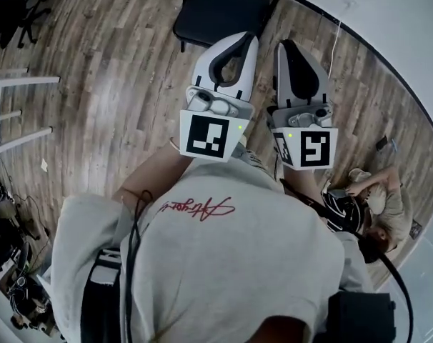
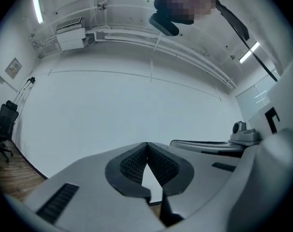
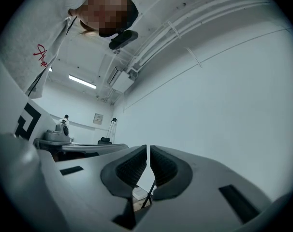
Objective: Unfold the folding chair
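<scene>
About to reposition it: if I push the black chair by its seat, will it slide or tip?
The black chair looks light: thin frame under a flat seat, so it would probably slide on the plank floor. Its narrow legs may catch between planks and tip it. Lifted by the seat, it might fold.

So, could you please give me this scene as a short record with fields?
chair: black seat facing up, apparently unfolded, standing on the wooden floor
left gripper: jaws together, nothing between them
right gripper: jaws nearly together, nothing between them
stool: white, left of the chair, apart from it
</scene>
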A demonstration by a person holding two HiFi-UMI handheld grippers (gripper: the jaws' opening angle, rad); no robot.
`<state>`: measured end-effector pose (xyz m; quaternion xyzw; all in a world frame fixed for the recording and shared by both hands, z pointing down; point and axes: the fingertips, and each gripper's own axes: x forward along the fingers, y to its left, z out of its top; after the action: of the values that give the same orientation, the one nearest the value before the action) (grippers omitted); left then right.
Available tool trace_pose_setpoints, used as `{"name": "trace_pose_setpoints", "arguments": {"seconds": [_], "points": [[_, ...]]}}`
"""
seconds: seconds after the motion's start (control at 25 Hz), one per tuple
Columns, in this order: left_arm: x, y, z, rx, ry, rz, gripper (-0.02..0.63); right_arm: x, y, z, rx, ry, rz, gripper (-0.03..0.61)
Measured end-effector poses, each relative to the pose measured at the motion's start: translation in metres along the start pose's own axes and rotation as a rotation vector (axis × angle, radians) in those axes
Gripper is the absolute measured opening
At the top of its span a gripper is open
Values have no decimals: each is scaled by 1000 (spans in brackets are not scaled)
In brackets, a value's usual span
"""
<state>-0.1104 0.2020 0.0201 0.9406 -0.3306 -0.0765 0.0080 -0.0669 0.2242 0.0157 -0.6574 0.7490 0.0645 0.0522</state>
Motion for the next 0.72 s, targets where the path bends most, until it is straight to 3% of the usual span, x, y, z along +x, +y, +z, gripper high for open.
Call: {"name": "trace_pose_setpoints", "arguments": {"seconds": [0.32, 0.72], "points": [[-8, -20, 17, 15, -50, -10, 15, -17, 3, 10, 3, 3, 30, 31], [-16, -38, 20, 43, -43, -36, 15, -32, 8, 21, -38, 2, 48, 23]]}}
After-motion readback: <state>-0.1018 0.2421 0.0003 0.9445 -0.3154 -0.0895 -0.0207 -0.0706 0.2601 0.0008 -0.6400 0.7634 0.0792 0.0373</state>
